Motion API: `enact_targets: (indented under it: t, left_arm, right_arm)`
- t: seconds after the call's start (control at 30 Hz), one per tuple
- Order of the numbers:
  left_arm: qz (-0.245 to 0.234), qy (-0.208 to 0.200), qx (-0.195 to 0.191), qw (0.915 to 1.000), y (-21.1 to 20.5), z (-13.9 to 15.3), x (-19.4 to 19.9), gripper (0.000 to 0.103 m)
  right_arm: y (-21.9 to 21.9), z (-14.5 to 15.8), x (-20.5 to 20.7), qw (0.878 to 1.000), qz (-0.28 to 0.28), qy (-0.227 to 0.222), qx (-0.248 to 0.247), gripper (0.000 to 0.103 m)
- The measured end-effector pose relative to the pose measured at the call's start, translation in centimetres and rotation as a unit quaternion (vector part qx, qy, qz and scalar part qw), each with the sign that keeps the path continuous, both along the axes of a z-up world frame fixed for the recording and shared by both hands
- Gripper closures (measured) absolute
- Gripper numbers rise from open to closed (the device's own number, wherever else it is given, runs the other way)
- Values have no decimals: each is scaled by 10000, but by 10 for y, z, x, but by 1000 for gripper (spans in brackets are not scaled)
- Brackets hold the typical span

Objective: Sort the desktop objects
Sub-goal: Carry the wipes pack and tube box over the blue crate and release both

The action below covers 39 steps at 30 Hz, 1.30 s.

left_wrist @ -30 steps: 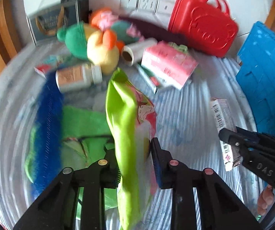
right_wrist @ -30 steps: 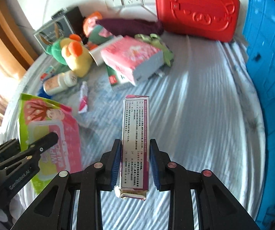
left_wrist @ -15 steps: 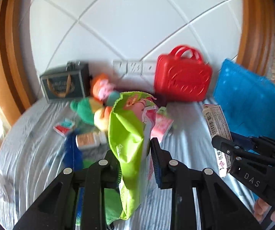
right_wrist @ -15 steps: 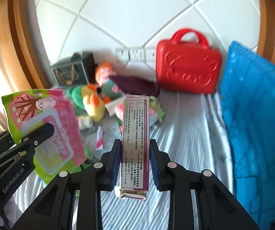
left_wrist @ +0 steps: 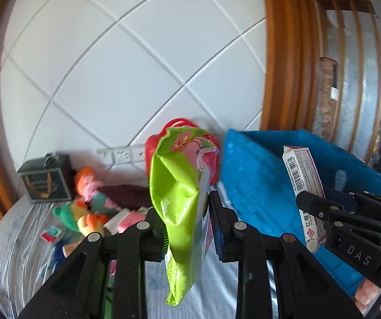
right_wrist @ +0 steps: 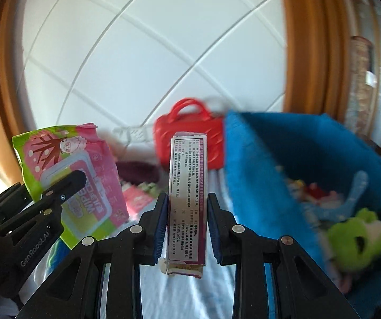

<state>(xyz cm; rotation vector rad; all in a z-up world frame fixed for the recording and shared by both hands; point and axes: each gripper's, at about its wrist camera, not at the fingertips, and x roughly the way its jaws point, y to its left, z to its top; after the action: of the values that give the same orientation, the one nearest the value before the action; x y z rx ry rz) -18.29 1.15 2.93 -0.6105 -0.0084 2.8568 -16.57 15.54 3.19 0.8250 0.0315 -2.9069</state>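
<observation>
My left gripper (left_wrist: 187, 220) is shut on a green and pink wet-wipes pack (left_wrist: 180, 186), held upright in the air above the table. In the right wrist view the same wipes pack (right_wrist: 73, 175) shows at the left, with the left gripper (right_wrist: 57, 194) clamped on it. My right gripper (right_wrist: 187, 228) is shut on a tall white and purple printed box (right_wrist: 187, 199). That box (left_wrist: 303, 186) also appears at the right of the left wrist view, beside the blue fabric bin (left_wrist: 257, 186). The blue bin (right_wrist: 265, 180) lies just right of the box.
The bin holds a green frog plush (right_wrist: 358, 239) and other soft items. A red case (right_wrist: 190, 138) stands against the tiled wall. Plush toys (left_wrist: 84, 210), a dark gift box (left_wrist: 45, 178) and small packs lie on the striped cloth (left_wrist: 12, 239). A hand (left_wrist: 368, 292) grips the right tool.
Both grippers rose from near the table with their loads and tilted up. The view swung from the cluttered cloth to the wall and toward the blue bin.
</observation>
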Motion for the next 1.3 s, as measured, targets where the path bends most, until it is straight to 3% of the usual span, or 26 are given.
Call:
enact_targets:
  t: [0.27, 0.43, 0.6, 0.7, 0.9, 1.0, 1.3]
  left_arm:
    - [-461, 444, 18, 9979, 128, 58, 6, 78]
    - [-694, 551, -59, 9960, 224, 86, 1, 77]
    - [-952, -166, -71, 9953, 307, 75, -24, 77]
    - [-936, -670, -369, 9927, 345, 51, -40, 77]
    - [-1022, -1699, -787, 9770, 388, 2, -65, 77]
    - [-1018, -1962, -889, 9712, 395, -13, -68, 77]
    - [-887, -1524, -939, 9798, 388, 4, -50, 76]
  right_arm:
    - [132, 48, 9, 9981, -479, 389, 35, 75]
    - [217, 57, -5, 9963, -770, 305, 244, 75]
    - [291, 41, -30, 9951, -934, -121, 312, 75]
    - [323, 27, -45, 9930, -1024, -433, 391, 75]
    - [359, -1, -64, 9881, -1060, -997, 496, 75]
    - [364, -10, -64, 9873, -978, -1140, 509, 74]
    - [357, -18, -59, 9876, -813, -1223, 554, 74]
